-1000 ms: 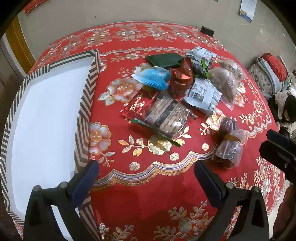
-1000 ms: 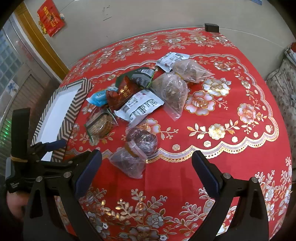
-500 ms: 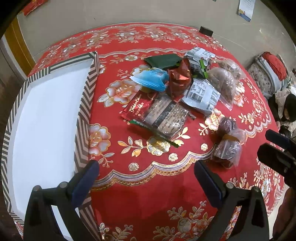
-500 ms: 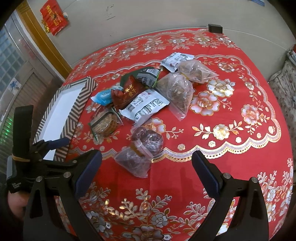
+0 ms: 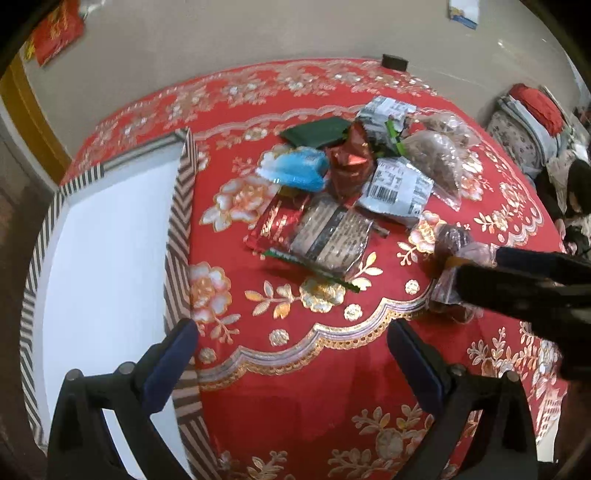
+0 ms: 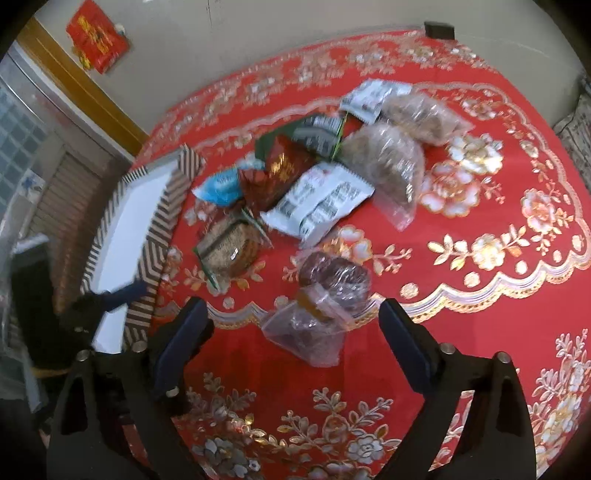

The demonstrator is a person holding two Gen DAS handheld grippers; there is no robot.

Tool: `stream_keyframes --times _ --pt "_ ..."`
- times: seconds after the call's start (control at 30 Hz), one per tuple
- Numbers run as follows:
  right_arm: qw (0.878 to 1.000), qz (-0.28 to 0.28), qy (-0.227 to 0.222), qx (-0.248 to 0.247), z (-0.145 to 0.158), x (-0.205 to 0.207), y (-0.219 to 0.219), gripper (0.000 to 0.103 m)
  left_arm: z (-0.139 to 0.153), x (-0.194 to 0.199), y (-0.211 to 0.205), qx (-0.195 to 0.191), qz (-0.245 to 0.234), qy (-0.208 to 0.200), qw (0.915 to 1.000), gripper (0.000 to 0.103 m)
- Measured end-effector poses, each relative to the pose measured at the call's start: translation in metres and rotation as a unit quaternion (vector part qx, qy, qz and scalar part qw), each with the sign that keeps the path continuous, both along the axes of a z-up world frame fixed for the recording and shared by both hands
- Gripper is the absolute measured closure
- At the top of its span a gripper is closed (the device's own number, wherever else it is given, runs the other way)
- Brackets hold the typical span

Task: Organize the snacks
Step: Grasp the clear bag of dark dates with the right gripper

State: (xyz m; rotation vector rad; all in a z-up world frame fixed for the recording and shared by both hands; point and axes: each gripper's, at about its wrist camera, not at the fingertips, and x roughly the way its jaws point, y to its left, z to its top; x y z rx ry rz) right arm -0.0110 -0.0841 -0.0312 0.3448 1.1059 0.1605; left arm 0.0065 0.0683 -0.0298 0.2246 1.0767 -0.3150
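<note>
Right gripper [image 6: 291, 339] hangs with jaws spread wide over the clear bag of dark snacks [image 6: 325, 291] at the tablecloth's scalloped border; I'd drop low and pinch its knotted middle. My left gripper [image 5: 291, 363], also spread and empty, hovers beside the striped tray [image 5: 177, 229].

A lived-in home. The round tabletop [image 6: 480, 332] wears a red cloth with gold flowers, a red festive paper [image 6: 98, 35] hangs on the beige wall beside a wooden door frame [image 6: 79, 88], and folded bedding [image 5: 532, 118] is piled at the room's edge by a seated person [image 5: 578, 192].
</note>
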Motion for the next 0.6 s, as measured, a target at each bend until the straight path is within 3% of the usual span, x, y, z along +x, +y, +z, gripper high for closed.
stream_keyframes --times 0.07,0.17,0.27,0.47,0.6 --pt "1.000 -0.002 0.015 -0.002 -0.005 0.004 0.004 0.030 0.004 0.000 0.001 -0.006 -0.010 -0.008 0.9999 0.000" --pt "1.000 -0.016 0.020 -0.016 -0.009 0.008 0.004 0.032 0.006 0.000 0.001 -0.012 -0.021 -0.019 0.9995 0.000" --pt "0.999 -0.030 0.035 -0.008 -0.015 0.014 0.001 0.050 0.005 0.002 0.001 -0.009 -0.031 -0.021 0.9993 0.000" --pt "0.997 -0.033 0.051 -0.040 -0.024 0.025 0.006 0.055 0.007 0.002 -0.016 0.001 -0.085 -0.050 0.9951 0.000" --pt "0.995 -0.026 0.036 -0.095 -0.018 0.020 0.005 0.057 -0.004 0.006 -0.044 0.046 -0.131 -0.067 0.9880 0.000"
